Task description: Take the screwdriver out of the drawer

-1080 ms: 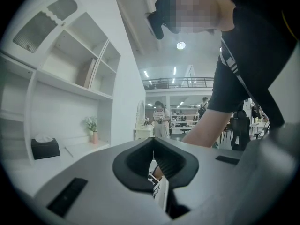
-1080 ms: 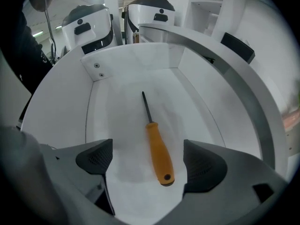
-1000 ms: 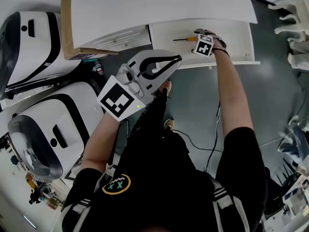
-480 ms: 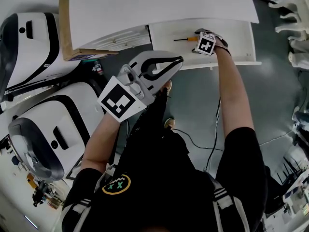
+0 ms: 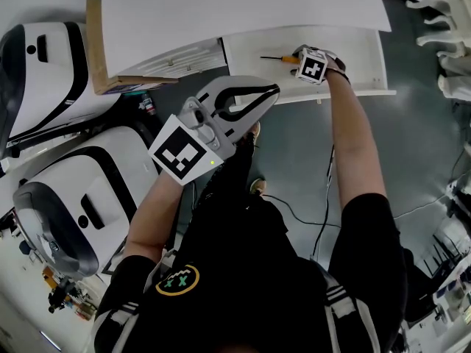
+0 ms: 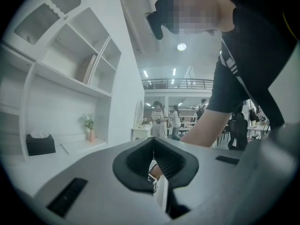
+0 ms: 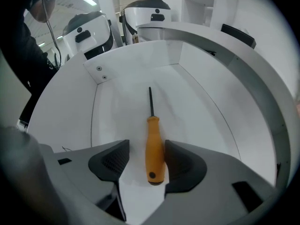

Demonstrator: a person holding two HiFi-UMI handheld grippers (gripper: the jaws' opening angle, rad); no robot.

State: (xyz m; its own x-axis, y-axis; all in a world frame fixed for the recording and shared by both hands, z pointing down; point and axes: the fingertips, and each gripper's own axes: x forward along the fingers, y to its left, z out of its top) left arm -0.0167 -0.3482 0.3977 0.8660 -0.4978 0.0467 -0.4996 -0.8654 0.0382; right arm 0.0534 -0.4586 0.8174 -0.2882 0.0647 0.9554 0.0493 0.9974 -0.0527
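The screwdriver (image 5: 283, 58), with an orange handle and a thin dark shaft, lies flat on the floor of the open white drawer (image 5: 353, 50). My right gripper (image 5: 300, 56) points steeply down into the drawer over the handle. In the right gripper view the screwdriver (image 7: 154, 144) lies between the jaws of that gripper (image 7: 146, 157). The jaws have just been closing. The right pad (image 7: 180, 161) touches the handle and a gap remains on the left side, so the gripper is still open. My left gripper (image 5: 268, 90) hangs level in front of the drawer, shut and empty, with its tips meeting in its own view (image 6: 153, 142).
The white tabletop (image 5: 243, 6) overhangs the drawer, whose walls (image 7: 136, 60) ring the screwdriver. A wooden board (image 5: 99, 43) leans at the left. Two large white pod-shaped machines (image 5: 44, 72) (image 5: 81, 197) stand on the left. A cable (image 5: 294, 215) lies on the floor.
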